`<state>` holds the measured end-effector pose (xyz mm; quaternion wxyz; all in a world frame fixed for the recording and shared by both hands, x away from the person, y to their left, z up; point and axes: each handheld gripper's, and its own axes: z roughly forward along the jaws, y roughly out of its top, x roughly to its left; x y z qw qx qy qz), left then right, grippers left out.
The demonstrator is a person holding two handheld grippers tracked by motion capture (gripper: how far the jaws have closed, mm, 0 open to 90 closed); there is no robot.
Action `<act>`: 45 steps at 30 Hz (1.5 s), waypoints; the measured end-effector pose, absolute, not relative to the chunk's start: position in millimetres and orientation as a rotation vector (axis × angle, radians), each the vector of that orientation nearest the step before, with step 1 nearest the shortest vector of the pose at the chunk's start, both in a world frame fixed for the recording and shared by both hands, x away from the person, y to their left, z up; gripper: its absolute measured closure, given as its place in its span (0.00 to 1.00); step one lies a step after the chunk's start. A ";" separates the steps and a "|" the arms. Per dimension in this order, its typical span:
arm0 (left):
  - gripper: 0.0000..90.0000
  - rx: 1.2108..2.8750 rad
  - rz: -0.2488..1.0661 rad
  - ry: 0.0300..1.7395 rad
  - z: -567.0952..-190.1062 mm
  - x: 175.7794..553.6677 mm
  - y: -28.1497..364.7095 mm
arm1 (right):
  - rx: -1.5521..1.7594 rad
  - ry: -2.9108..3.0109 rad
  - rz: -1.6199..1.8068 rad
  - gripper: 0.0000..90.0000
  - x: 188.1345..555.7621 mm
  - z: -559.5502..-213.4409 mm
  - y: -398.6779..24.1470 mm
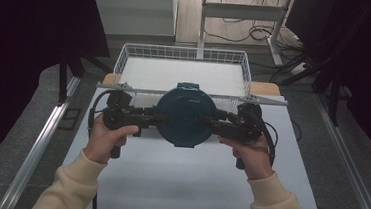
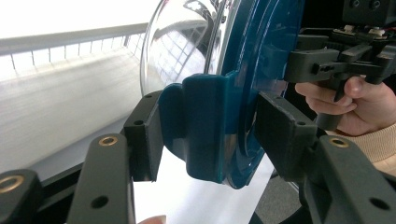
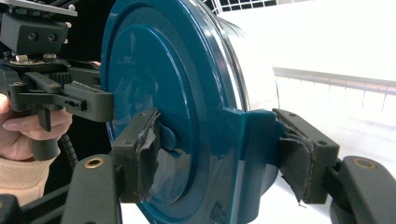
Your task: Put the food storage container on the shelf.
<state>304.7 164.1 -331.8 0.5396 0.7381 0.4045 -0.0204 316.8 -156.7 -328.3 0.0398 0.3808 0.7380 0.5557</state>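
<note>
While both tongs [image 1: 145, 117] [image 1: 211, 122] pinch the teal lid [image 1: 185, 115], its embossed lettering stays unreadable.

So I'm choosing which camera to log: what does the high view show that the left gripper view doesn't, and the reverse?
High view alone: the white wire basket in full behind the white table, and both cream sleeves.
Left gripper view alone: the shiny steel bowl under the blue lid, and the left gripper closed on the lid's side tab.
Both: the blue lidded container, held by both grippers, and the right gripper.
</note>
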 end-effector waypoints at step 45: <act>0.49 1.730 -0.150 1.044 -308.6 452.4 182.1 | 1.344 2.321 1.668 0.39 462.5 -296.2 -139.9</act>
